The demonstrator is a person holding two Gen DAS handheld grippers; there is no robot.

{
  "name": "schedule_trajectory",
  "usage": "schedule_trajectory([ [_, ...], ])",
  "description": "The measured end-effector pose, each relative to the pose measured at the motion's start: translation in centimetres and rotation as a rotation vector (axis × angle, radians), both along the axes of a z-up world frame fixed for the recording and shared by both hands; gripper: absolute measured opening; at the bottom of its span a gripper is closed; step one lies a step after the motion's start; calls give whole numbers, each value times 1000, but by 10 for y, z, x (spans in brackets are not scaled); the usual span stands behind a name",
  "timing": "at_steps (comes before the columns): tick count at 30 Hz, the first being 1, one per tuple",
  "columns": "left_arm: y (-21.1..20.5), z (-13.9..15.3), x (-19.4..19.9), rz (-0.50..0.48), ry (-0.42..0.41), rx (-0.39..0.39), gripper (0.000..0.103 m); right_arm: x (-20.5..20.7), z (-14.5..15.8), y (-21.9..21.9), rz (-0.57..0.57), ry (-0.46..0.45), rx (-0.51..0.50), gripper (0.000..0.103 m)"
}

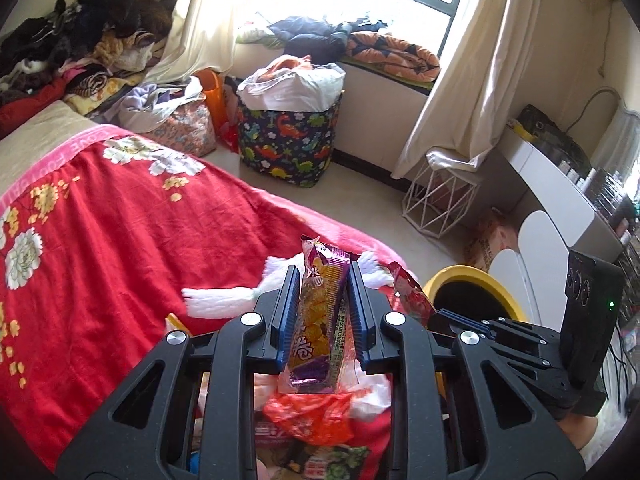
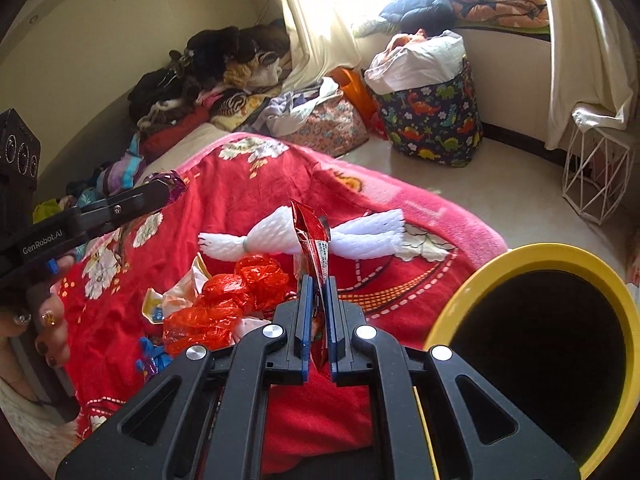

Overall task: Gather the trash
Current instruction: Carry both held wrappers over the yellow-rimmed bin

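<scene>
holding one wrapper each, both tongs are ready to drop: left gripper (image 1: 324,300) squeezes the purple snack bag (image 1: 320,320); right gripper (image 2: 317,316) pinches a red wrapper (image 2: 314,240), maybe candy, yellow bin (image 2: 480,280) waiting at three o'clock.

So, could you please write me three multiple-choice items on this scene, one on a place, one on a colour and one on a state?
1. Where is the yellow-rimmed bin?
A. On the window ledge
B. Beside the bed's red blanket, on the right gripper's side
C. Under the wire stool

2. What colour is the snack packet in the left gripper?
A. Purple
B. Green
C. White

3. What is the right gripper doing?
A. Open and empty
B. Shut on the white foam netting
C. Shut on a red wrapper

Answers: 1 B, the bin stands at the blanket's edge, lower right in the right wrist view. 2 A, purple foil shows between the fingers. 3 C, the red wrapper stands pinched between the fingers.
</scene>
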State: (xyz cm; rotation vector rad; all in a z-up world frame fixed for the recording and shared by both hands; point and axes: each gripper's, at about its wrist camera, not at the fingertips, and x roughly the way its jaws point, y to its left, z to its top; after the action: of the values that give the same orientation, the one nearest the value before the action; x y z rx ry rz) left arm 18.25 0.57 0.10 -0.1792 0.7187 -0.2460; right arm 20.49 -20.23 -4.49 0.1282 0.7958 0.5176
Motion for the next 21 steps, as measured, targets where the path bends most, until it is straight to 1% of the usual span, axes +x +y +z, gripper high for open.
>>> schedule_trajectory([
  [10,-47,5,-8,-85,-19,-8,18,-19,9,-45,-111,-39,6,7],
  [21,-88,3,-11,-156,-30,-4,18,-31,3,-89,-223,-39,16,7],
])
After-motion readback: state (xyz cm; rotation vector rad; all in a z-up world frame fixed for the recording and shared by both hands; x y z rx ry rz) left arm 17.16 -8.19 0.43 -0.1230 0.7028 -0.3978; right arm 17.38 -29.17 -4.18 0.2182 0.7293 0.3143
